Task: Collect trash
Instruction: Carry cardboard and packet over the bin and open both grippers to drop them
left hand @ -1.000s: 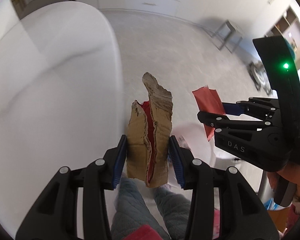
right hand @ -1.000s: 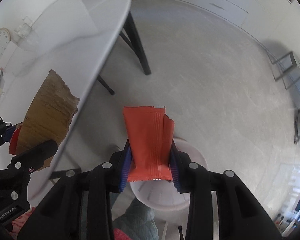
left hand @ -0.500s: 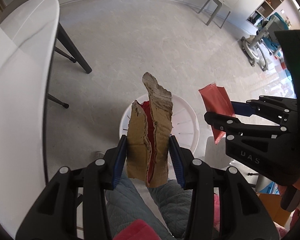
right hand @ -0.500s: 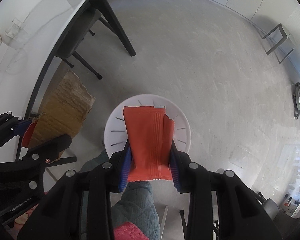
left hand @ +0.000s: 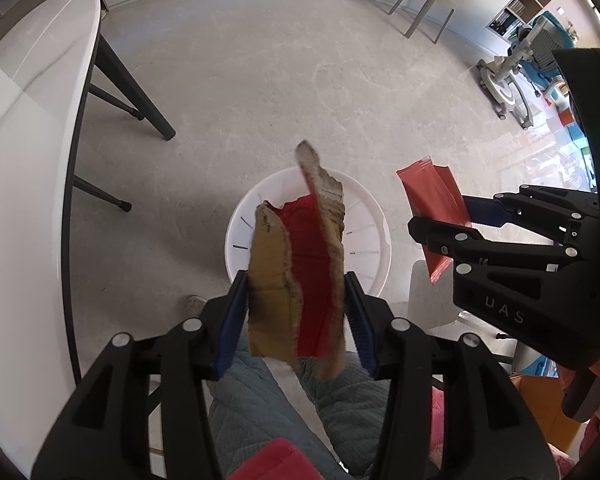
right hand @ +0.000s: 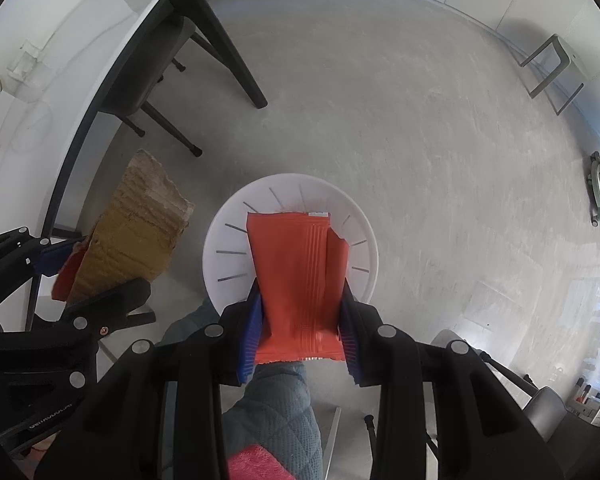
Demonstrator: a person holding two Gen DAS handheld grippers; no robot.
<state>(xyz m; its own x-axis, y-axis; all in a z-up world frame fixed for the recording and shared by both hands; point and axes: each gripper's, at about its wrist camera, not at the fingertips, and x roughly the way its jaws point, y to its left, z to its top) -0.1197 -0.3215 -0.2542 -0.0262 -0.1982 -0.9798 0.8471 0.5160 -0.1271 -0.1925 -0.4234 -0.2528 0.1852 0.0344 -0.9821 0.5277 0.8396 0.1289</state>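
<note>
A torn piece of brown cardboard (left hand: 268,280) with a red inner face stands between the blue pads of my left gripper (left hand: 296,308). Its jaws are opening and the folded piece has spread apart, both edges still touching the pads. My right gripper (right hand: 300,320) is shut on a flat red wrapper (right hand: 296,272). Both grippers point down over a round white bin (left hand: 236,236) on the floor. In the right wrist view the bin (right hand: 220,240) lies directly under the wrapper, and the cardboard (right hand: 140,232) hangs to its left.
A white table (left hand: 28,120) with dark legs runs along the left. A person's legs in teal quilted trousers (left hand: 340,400) stand just behind the bin. A grey stool (left hand: 420,4) and an exercise machine (left hand: 516,76) stand far off on the grey floor.
Both grippers swung off the table's edge and came down over the white bin. The left jaws widened and the folded cardboard spread open, showing more red. The wrapper's grip is unchanged.
</note>
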